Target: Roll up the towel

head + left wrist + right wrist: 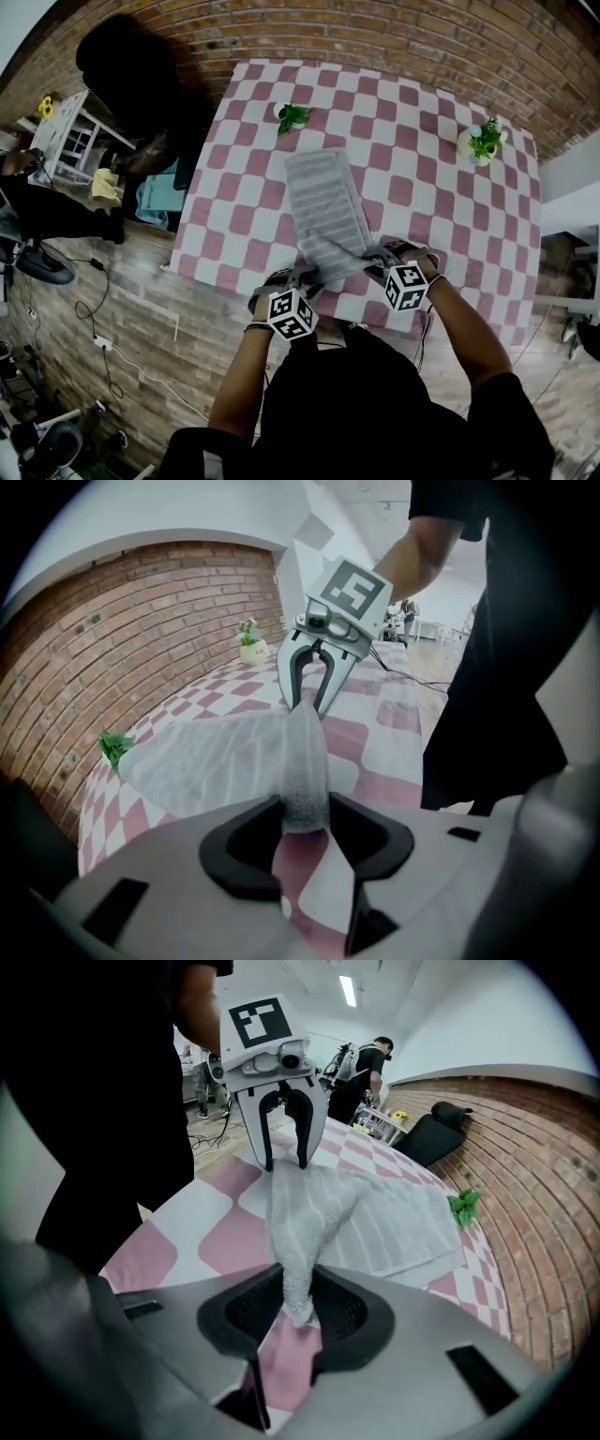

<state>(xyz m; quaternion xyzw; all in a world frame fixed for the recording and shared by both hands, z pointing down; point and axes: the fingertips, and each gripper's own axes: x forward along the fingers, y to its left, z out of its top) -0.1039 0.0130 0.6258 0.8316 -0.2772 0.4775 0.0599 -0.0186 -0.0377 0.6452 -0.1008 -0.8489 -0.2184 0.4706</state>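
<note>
The grey towel [323,202] lies on the checked table [422,150], one end at the table's near edge. The left gripper [305,822] and right gripper [298,1309] each pinch a corner there. Turn both corners over together, so the roll starts tight and straight.

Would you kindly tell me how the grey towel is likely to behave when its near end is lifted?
Probably floppy: the towel bunches into a narrow fold where the left claw pinches it. Likely light, since that claw and the right claw seem to hold its near end up by the corners alone. Its looped surface looks grippy, so slipping seems unlikely.
</note>
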